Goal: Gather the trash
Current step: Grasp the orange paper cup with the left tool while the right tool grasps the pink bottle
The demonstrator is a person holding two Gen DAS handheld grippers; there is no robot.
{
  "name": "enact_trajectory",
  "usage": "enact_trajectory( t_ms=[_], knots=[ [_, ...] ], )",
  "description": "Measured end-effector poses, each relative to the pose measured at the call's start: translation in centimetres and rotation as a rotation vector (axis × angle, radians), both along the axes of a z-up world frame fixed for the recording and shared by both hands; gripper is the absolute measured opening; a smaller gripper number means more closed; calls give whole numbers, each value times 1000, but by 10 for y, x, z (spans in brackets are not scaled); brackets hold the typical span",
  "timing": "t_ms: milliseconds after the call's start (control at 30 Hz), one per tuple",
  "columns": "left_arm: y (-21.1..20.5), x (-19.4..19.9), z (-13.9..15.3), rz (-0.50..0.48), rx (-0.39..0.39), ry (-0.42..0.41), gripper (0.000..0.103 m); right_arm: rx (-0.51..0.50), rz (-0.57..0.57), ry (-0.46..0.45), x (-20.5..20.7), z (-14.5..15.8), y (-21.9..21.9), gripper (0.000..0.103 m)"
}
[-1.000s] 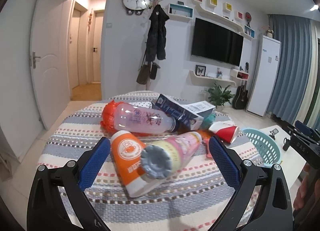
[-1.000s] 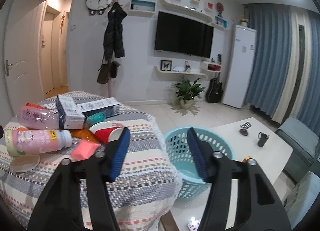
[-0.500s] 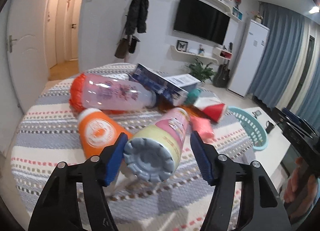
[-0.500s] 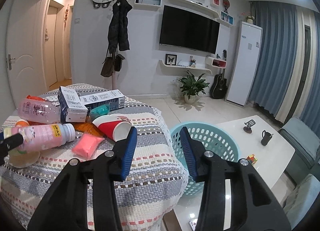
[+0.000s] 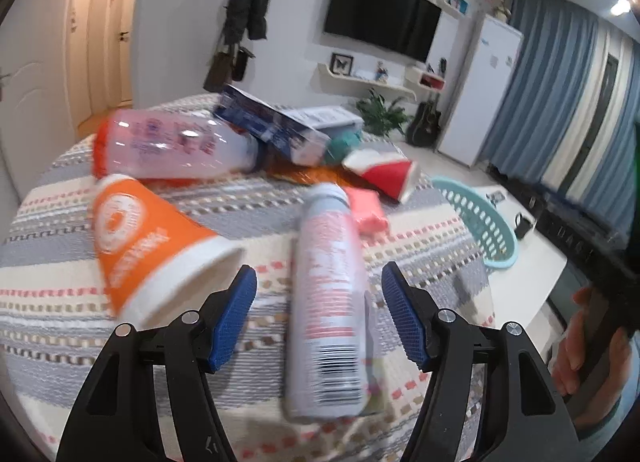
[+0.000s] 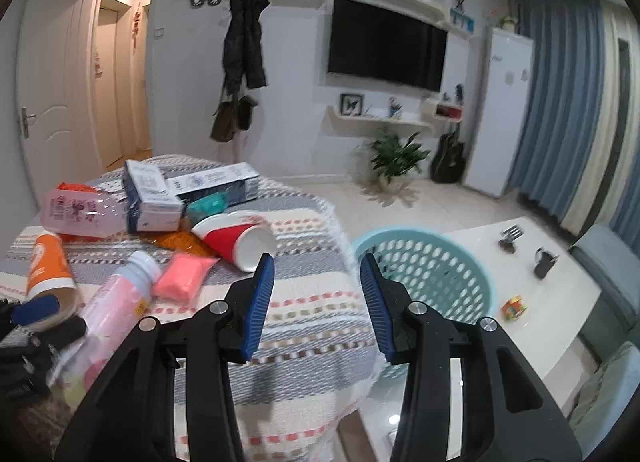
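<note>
Left gripper [image 5: 319, 312]: blue-padded jaws are seen astride the pink-labelled bottle [image 5: 328, 302], which lies lengthwise between them, cap end pointing away; clear gaps are visible on both sides, and the jaws are opening slightly, so nothing is gripped. Right gripper [image 6: 317, 304]: jaws are held partly apart, nothing is between them, and it is held over the table edge beside the basket.

Trash near the left gripper: an orange paper cup [image 5: 144, 246] is lying on its side just left of the bottle; a pink packet [image 5: 366, 210] is lying near the bottle's cap. Further back are found a clear bottle with pink print [image 5: 176, 148], a blue-and-white carton [image 5: 280, 130], a teal item partly hidden behind the carton, and a tipped red-and-white cup [image 5: 384, 174].

Receptacle: a light blue perforated basket [image 6: 436, 270] is placed just off the table's right edge, beside a white low table [image 6: 560, 302].

Surface: a round table is covered by a striped cloth [image 5: 240, 206].

Room: a wall television [image 6: 386, 48], a hanging coat [image 6: 244, 38], a clock, a potted plant and blue curtains are noted.
</note>
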State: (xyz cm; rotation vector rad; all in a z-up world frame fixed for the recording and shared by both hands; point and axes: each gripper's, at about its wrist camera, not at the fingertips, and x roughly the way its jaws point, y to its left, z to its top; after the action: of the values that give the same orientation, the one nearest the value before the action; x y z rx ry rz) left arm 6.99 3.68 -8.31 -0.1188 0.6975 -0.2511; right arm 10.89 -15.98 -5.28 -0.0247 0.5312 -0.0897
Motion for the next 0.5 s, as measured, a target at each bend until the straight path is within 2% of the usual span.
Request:
enact_trajectory(
  t_ms=[67,167,300,400,500],
  knots=[
    [20,-5,8,52,-21,-20,75,57,44,34,3,-5,5,41],
    [51,-8,14,141,-50,-21,81,87,101,66,6,-12,22,42],
    [91,-3,10,264,-125,25,85,122,193,98,4,-17,52,42],
    [105,8,4,288,-209,76,86,112,245,102,1,-19,79,42],
    [103,22,-3,288,-229,109,86,142,304,127,-4,-22,97,42]
  ],
)
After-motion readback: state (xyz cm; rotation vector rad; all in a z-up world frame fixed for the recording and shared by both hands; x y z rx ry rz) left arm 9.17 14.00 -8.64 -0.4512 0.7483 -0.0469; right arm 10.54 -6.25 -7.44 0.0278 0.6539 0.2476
